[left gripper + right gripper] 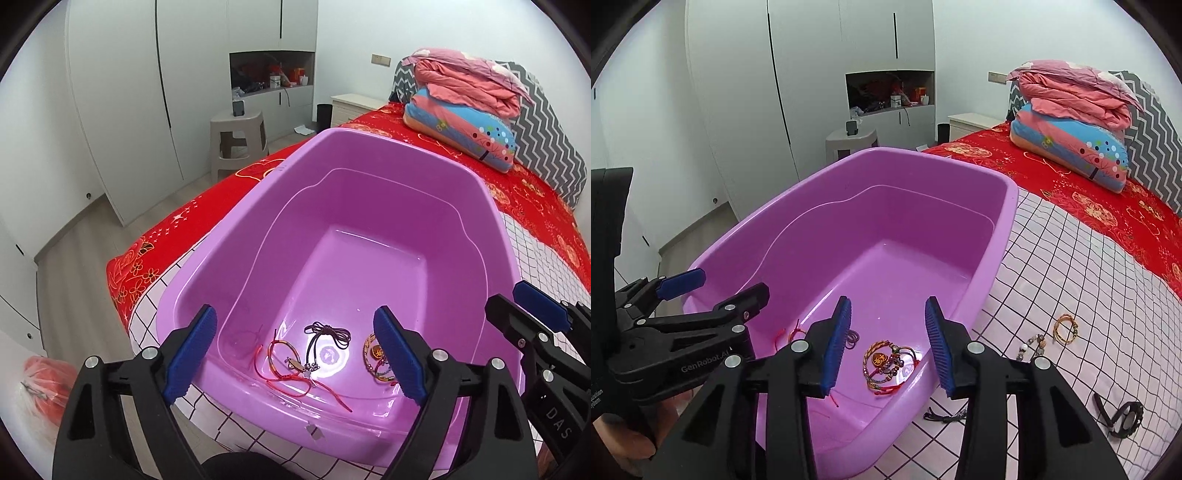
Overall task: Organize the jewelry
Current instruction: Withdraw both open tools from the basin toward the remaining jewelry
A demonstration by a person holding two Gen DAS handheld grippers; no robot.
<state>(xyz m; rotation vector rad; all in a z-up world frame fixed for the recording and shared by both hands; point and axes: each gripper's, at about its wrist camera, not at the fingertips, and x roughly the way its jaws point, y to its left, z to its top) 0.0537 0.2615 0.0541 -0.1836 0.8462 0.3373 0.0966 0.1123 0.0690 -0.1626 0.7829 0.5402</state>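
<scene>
We see the bed carrying a purple tub mid-frame, several bracelets already at its near end. Both hand-held grippers hang empty: left wide, right narrower. We judge collecting half done; next, the right must reach the gold bracelet, lower right.

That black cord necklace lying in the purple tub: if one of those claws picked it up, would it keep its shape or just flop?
The black cord necklace lies in loose, tangled loops, so it would probably flop and dangle. It looks thin, likely very light. On the glossy purple tub floor, a push might slide it.
</scene>
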